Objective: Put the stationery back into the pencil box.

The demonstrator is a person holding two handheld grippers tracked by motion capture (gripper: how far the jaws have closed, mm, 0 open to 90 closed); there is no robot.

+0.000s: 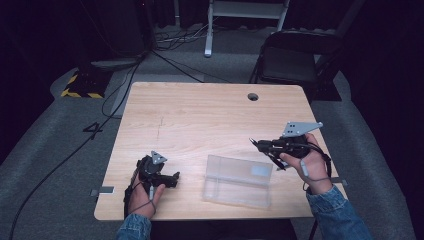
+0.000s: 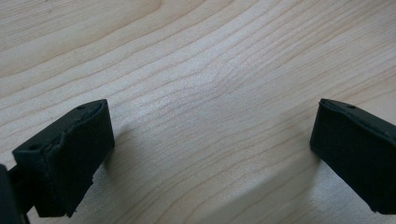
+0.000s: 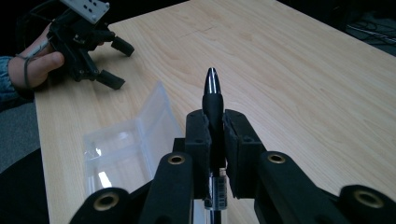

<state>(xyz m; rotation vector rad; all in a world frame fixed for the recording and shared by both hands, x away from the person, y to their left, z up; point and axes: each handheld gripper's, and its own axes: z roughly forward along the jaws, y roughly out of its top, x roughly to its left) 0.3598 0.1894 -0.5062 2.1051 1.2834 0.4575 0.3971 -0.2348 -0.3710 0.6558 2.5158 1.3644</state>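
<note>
The right hand-held gripper (image 3: 215, 140) clamps a slim black pen (image 3: 212, 100) tip-forward above the light wooden desk (image 1: 200, 110), apparently to carry it clear of the open transparent plastic case (image 1: 239, 181), while the left hand-held gripper (image 1: 172, 179) rests open-jawed beside it.

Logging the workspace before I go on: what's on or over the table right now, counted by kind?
Pens: 1, a black pen clamped in the right tool
Clear plastic cases: 1, the open case lying on the table
Handheld tools: 2, with the left tool open
Total: 4
</note>
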